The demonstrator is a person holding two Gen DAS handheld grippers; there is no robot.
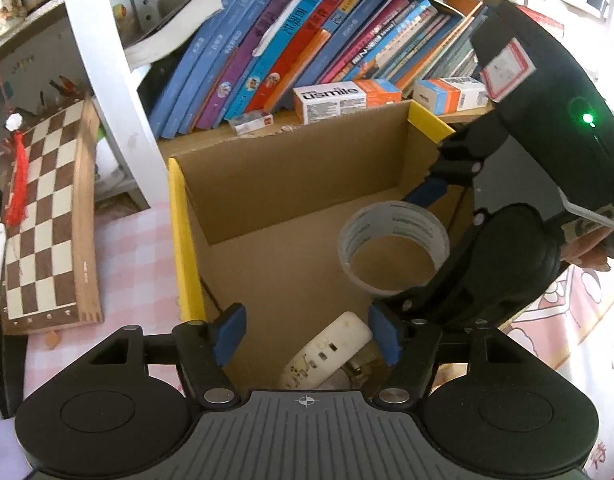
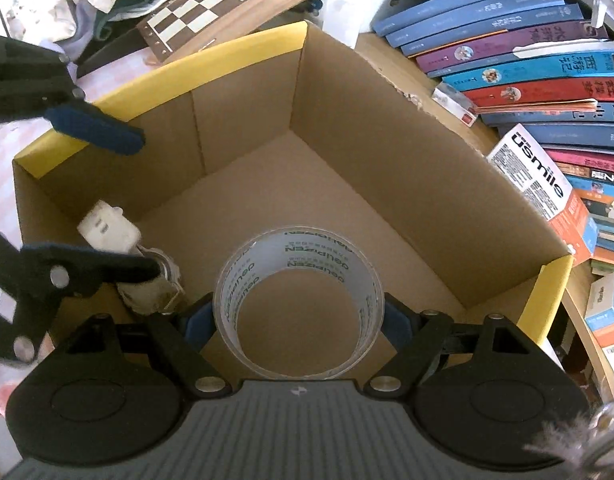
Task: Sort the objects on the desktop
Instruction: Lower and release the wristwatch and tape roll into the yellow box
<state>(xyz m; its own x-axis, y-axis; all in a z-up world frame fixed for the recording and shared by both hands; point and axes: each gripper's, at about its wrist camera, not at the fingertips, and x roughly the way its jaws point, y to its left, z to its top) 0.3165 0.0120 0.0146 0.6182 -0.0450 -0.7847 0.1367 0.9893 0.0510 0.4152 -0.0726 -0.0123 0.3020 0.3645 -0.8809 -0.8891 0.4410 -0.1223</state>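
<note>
An open cardboard box point(image 1: 180, 236) with yellow-taped rims point(image 2: 167, 74) sits in front of me. My right gripper point(image 2: 297, 320) hangs over its right part, shut on a roll of clear tape point(image 2: 299, 300) whose hole faces the camera. The left wrist view shows that tape roll point(image 1: 393, 250) in the air above the box floor, inside the right gripper point(image 1: 403, 250). A white power strip point(image 1: 327, 350) with a bundled cord point(image 2: 155, 290) lies at the box's near left. My left gripper point(image 1: 305, 332) stands open above the power strip point(image 2: 107, 230), pads not touching it.
A shelf of leaning books point(image 1: 291, 52) and small cartons, one marked usmile point(image 1: 329, 102), stands right behind the box. A wooden chessboard point(image 1: 47, 216) lies to the left on a pink checked cloth point(image 1: 135, 264). Clothes are heaped beyond the chessboard point(image 2: 227, 4).
</note>
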